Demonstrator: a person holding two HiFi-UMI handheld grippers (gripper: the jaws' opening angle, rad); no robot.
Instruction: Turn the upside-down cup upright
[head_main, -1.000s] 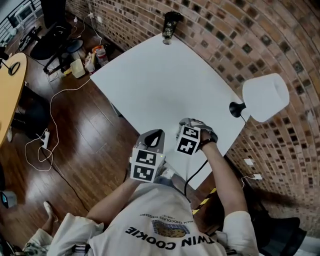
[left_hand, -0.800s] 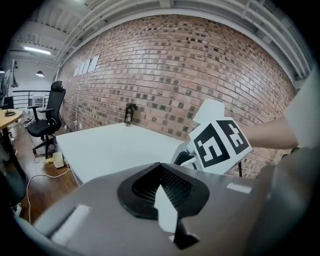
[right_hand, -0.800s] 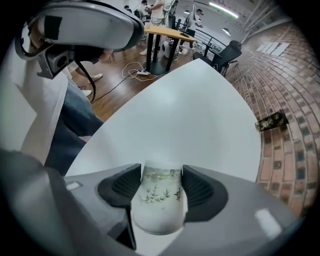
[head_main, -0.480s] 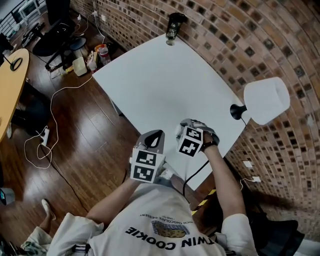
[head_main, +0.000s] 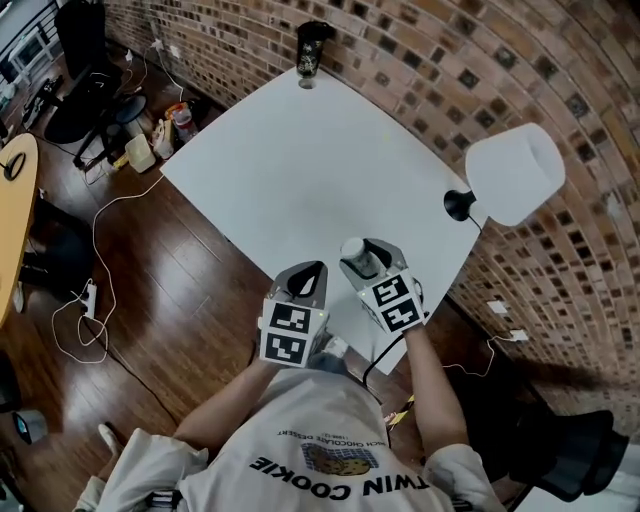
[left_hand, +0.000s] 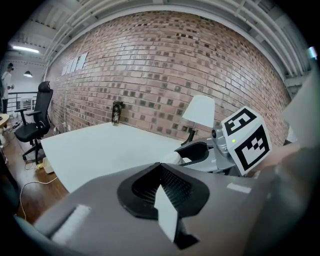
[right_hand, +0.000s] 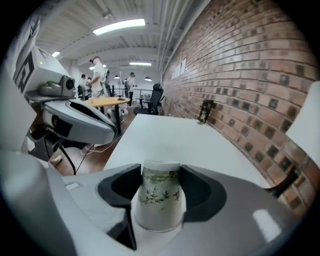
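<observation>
Our right tool (head_main: 362, 258) is clamped on the cup (right_hand: 158, 197) over the table's (head_main: 300, 170) near edge, base at 12 o'clock and rim at 6, so it needs flipping. Our left tool (left_hand: 162, 187) sits closed and empty at 9 o'clock.

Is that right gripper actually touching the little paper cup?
Touching. The right gripper view shows the right gripper with its jaws pressed against both sides of the paper cup, with no gap.

The person wears a white short-sleeved shirt (head_main: 320, 455) with dark letters. The left gripper (head_main: 310, 272) and right gripper (head_main: 360, 257) are grey, each with a black-and-white marker cube (head_main: 292, 333). A black cable (head_main: 381, 358) leaves the right one.
</observation>
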